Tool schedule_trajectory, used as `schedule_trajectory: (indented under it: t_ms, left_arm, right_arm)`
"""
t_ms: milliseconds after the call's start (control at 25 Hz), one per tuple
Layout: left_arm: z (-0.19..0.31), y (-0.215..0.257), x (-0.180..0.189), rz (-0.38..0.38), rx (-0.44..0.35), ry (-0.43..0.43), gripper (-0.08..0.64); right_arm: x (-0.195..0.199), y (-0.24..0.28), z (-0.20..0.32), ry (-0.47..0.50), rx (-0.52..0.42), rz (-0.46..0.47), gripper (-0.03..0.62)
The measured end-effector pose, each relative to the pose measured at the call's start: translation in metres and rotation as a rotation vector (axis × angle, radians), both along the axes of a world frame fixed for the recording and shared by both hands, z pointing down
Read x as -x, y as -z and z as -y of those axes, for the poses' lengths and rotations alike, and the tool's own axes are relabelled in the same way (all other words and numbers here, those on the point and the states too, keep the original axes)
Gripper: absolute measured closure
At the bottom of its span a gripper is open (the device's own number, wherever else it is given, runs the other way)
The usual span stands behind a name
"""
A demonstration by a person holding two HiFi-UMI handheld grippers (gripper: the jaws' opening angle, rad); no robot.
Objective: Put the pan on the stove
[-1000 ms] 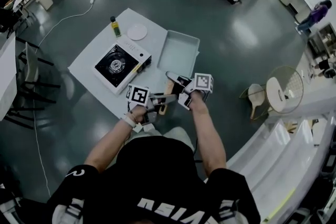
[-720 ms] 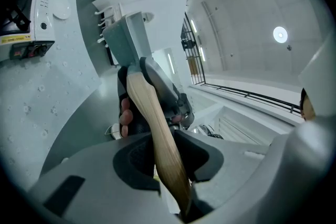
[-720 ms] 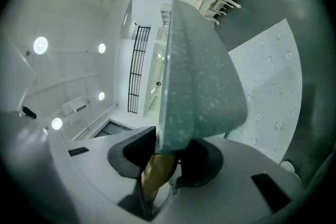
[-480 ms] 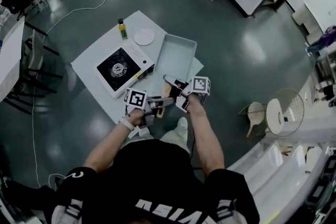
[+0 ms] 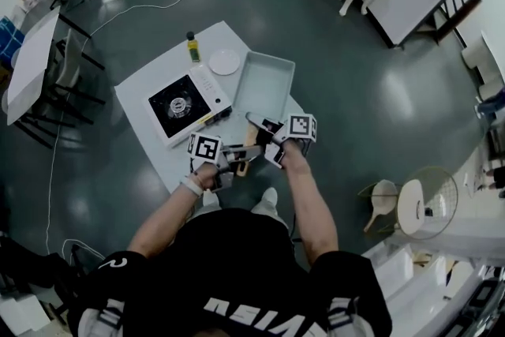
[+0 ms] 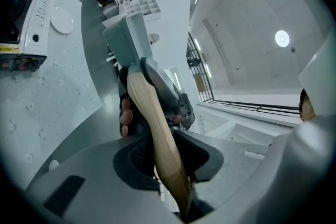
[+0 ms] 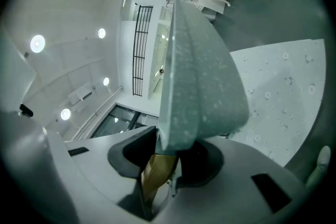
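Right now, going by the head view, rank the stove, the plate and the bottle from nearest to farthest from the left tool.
1. stove: closest, just ahead and to the left of the left tool.
2. plate: beyond the stove's far right corner.
3. bottle: farthest, at the far edge, left of the plate.

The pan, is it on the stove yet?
Not yet. The pan is beside the stove, held by its wooden handle in the left tongs and right tongs; the burner is bare.
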State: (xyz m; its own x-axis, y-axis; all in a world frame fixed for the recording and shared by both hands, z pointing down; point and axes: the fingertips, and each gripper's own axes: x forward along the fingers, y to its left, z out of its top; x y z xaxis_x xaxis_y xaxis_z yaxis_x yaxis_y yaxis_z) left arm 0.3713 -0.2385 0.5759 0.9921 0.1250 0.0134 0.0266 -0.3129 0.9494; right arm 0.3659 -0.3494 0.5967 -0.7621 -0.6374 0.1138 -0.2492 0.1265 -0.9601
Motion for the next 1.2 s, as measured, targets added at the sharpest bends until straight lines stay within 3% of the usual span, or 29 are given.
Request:
schedule_trajectory:
  t_ms: [280,440,520,720,840,960,1080,1200]
  left_arm:
    - [0.022,0.0,-0.013,0.031,-0.056,0.069,0.476]
    - [0.027,0.004,-0.018,0.018,-0.011,0.104,0.476]
    - [0.031,0.003,-0.017,0.02,-0.029,0.114,0.476]
    - [0.03,0.016,-0.016,-0.068,0.054,0.135,0.476]
    - [0.037,0.009,-0.008,-0.014,-0.008,0.159,0.476]
    - [0.038,0.011,-0.002,-0.028,0.0,0.177,0.476]
    - [0.047,0.002,0.011,0.03,-0.072,0.201,0.476]
    - [0.044,0.01,0.018,-0.034,0.012,0.22,0.476]
  right_arm:
    - [-0.006,0.006,0.018,0.069,-0.008,0.015,0.48]
    - [-0.009,0.006,0.027,0.104,-0.027,0.0,0.48]
    - [-0.007,0.005,0.029,0.117,-0.029,-0.003,0.48]
    - [0.005,0.007,0.035,0.147,-0.025,-0.006,0.48]
    - [0.012,0.01,0.036,0.17,-0.027,0.008,0.48]
    - [0.02,0.009,0.037,0.185,-0.016,-0.002,0.48]
    - [0.031,0.008,0.04,0.204,-0.016,-0.002,0.48]
    - [0.044,0.005,0.044,0.227,-0.019,-0.018,0.48]
